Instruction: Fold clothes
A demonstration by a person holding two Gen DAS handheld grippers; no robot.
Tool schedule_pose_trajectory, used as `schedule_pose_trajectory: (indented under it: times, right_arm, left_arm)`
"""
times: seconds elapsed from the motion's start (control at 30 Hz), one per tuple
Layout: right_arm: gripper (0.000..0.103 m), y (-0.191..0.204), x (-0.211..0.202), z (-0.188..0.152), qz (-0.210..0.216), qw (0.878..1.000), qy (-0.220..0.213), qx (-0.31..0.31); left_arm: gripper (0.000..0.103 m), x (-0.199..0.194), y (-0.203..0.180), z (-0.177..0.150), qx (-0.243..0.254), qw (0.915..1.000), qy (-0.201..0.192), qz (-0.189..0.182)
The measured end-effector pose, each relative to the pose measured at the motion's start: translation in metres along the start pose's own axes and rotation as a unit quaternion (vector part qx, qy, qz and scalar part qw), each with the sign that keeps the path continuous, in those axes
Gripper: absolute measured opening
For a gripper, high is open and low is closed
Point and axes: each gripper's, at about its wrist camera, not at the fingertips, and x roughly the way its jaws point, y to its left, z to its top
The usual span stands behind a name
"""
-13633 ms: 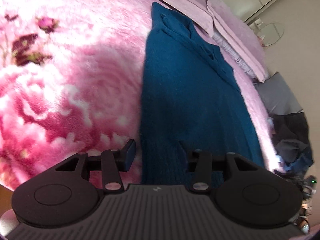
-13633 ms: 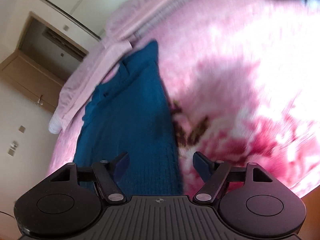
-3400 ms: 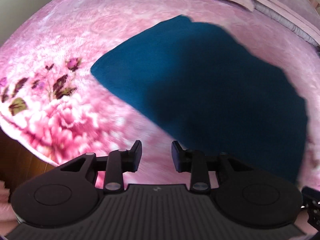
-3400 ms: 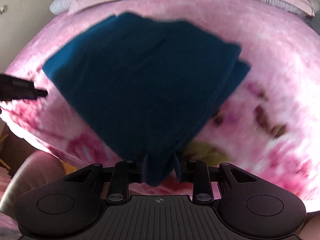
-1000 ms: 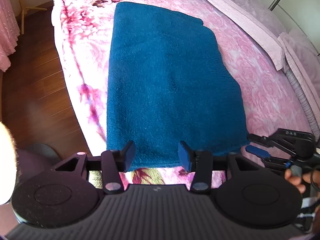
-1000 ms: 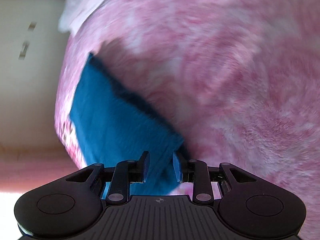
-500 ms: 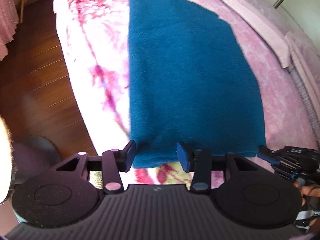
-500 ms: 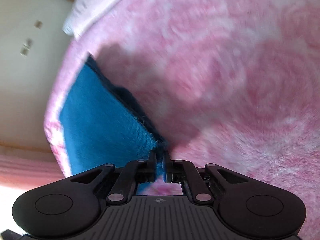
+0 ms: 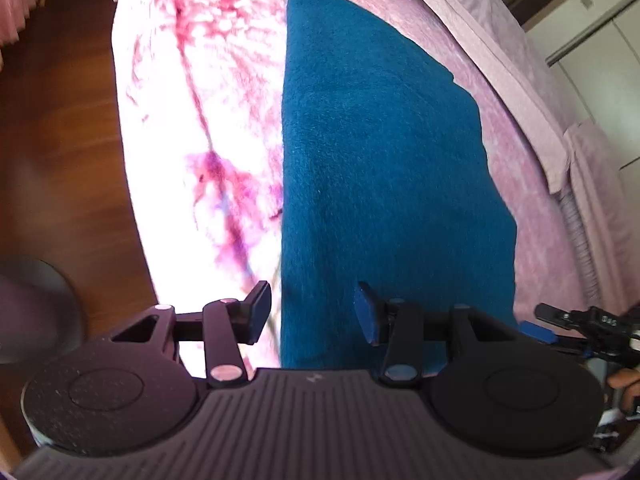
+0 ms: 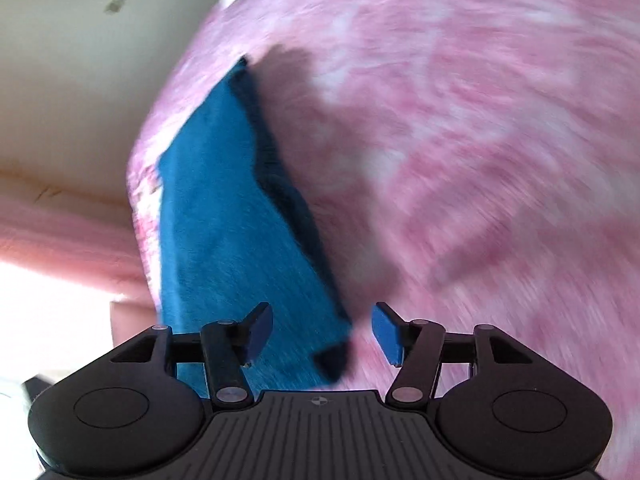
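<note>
A folded teal knit garment point(image 9: 384, 160) lies flat on the pink floral blanket point(image 9: 192, 92). My left gripper point(image 9: 312, 312) hovers open over the garment's near left corner; the left edge runs between its fingers, and the pads do not press on it. In the right wrist view the same garment point(image 10: 224, 232) shows as a stacked fold with its near corner between the fingers of my right gripper point(image 10: 322, 334). Those jaws are opening and stand clear of the cloth. The right gripper also shows low at the right edge of the left wrist view point(image 9: 548, 326).
The blanket point(image 10: 480, 140) spreads wide to the garment's right. Pale pink pillows point(image 9: 520, 64) lie along the bed's far side, white cupboards point(image 9: 592, 20) behind. Wooden floor point(image 9: 60, 140) and a dark round object point(image 9: 36, 308) lie left of the bed. A hand point(image 9: 624, 380) is at the right edge.
The right gripper, shut at the garment's corner half a second ago, has opened and drawn back a little. The left gripper has moved down and closer to the near left corner.
</note>
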Motion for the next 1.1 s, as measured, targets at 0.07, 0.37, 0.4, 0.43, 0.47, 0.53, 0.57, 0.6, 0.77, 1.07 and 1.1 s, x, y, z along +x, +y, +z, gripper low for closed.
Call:
schedule_pose_trajectory:
  times: [0.07, 0.37, 0.4, 0.43, 0.47, 0.53, 0.57, 0.6, 0.77, 1.07, 1.1]
  right_arm:
    - [0.059, -0.006, 0.017, 0.012, 0.018, 0.999, 0.026, -0.007]
    - [0.057, -0.034, 0.068, 0.029, 0.135, 0.982, 0.131, 0.022]
    - [0.056, -0.033, 0.072, 0.027, 0.141, 0.979, 0.143, 0.019]
    - [0.055, -0.032, 0.076, 0.027, 0.143, 0.978, 0.149, 0.017]
    - [0.055, -0.031, 0.080, 0.027, 0.146, 0.977, 0.155, 0.015]
    - [0.050, -0.029, 0.087, 0.026, 0.150, 0.974, 0.167, 0.010]
    - [0.040, -0.028, 0.091, 0.026, 0.152, 0.973, 0.173, 0.009]
    - [0.032, -0.028, 0.096, 0.025, 0.151, 0.972, 0.179, 0.008]
    - [0.017, -0.029, 0.098, 0.024, 0.153, 0.970, 0.186, 0.012]
    - [0.015, 0.036, 0.050, 0.063, 0.144, 0.972, 0.185, -0.005]
    - [0.016, 0.046, 0.047, 0.074, 0.143, 0.972, 0.184, 0.002]
  left_arm:
    - [0.040, 0.011, 0.010, 0.005, -0.017, 0.9997, 0.005, -0.015]
    - [0.039, 0.039, 0.039, 0.002, -0.063, 0.9891, 0.049, -0.124]
    - [0.039, 0.040, 0.042, -0.001, -0.068, 0.9871, 0.056, -0.134]
    - [0.039, 0.041, 0.045, -0.003, -0.075, 0.9853, 0.060, -0.142]
    - [0.039, 0.042, 0.049, -0.005, -0.081, 0.9833, 0.063, -0.150]
    - [0.038, 0.044, 0.055, -0.008, -0.091, 0.9796, 0.070, -0.164]
    - [0.034, 0.046, 0.056, -0.008, -0.093, 0.9789, 0.073, -0.167]
    - [0.031, 0.047, 0.057, -0.008, -0.094, 0.9782, 0.076, -0.169]
    - [0.008, 0.047, 0.057, -0.007, -0.089, 0.9732, 0.093, -0.190]
    - [0.007, -0.016, 0.044, 0.060, -0.117, 0.9592, 0.056, -0.251]
    - [0.007, -0.020, 0.041, 0.077, -0.123, 0.9566, 0.048, -0.260]
